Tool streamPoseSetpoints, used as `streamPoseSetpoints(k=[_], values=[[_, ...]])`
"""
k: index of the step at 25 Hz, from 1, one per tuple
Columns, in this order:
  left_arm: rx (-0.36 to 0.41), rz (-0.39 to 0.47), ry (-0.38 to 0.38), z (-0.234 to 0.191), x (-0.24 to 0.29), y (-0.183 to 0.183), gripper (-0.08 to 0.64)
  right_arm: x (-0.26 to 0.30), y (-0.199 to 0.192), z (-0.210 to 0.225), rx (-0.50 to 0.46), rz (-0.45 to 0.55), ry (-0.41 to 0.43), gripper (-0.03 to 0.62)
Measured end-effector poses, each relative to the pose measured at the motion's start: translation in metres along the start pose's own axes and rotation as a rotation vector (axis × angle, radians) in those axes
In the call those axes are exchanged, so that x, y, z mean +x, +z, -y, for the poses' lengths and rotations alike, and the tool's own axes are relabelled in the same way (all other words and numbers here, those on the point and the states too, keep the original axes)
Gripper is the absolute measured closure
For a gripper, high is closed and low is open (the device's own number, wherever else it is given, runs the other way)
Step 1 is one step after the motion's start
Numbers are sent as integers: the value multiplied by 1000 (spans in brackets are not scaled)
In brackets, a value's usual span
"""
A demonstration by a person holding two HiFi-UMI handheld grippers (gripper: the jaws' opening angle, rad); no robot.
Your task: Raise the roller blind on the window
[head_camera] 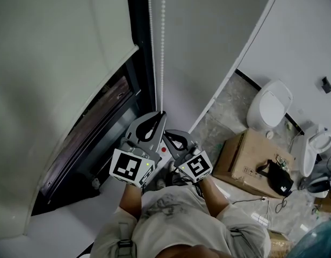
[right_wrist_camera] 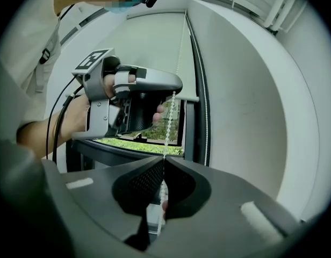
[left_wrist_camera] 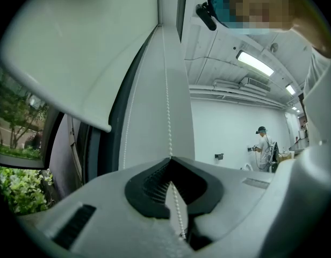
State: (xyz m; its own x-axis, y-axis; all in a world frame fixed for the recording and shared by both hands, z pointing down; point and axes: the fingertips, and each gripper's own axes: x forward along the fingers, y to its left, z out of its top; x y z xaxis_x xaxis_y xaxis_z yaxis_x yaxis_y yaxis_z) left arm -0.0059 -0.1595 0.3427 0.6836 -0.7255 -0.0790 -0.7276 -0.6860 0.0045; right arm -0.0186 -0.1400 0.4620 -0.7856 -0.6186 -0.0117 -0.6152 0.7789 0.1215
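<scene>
The pale roller blind [head_camera: 52, 52] covers the upper part of the window, and its bottom bar [left_wrist_camera: 74, 114] hangs above the dark open pane [head_camera: 95, 128]. A white bead chain [head_camera: 163, 42] hangs in two strands beside the black frame. My left gripper [head_camera: 161, 113] is shut on the right strand, with the chain [left_wrist_camera: 166, 95] running up out of its closed tips [left_wrist_camera: 170, 158]. Just below it, my right gripper [head_camera: 168, 134] is shut on the same chain [right_wrist_camera: 168, 123], pinched at its tips [right_wrist_camera: 163, 158]. The right gripper view shows the left gripper [right_wrist_camera: 134, 95] above it.
A grey wall [head_camera: 208, 31] runs right of the chain. On the tiled floor to the right stand a cardboard box [head_camera: 246, 160], a white toilet [head_camera: 270, 109] and another toilet [head_camera: 315, 144]. A distant person [left_wrist_camera: 261, 144] stands by the far wall. Greenery [left_wrist_camera: 18, 184] shows outside.
</scene>
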Motion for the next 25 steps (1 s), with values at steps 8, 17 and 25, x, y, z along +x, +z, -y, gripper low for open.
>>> streamPoseSetpoints(k=[8,17,25], values=[[-44,-61,8,-1,0,-38,550,-2,-38,-4,60,-82,1,580],[-94,-123,0,4,-4,-79,551,-10,-79,-11,120,-167,2,580],[-111,-173,-1,10,-9,-107,549,-18,-105,-18,137,-225,8,580]])
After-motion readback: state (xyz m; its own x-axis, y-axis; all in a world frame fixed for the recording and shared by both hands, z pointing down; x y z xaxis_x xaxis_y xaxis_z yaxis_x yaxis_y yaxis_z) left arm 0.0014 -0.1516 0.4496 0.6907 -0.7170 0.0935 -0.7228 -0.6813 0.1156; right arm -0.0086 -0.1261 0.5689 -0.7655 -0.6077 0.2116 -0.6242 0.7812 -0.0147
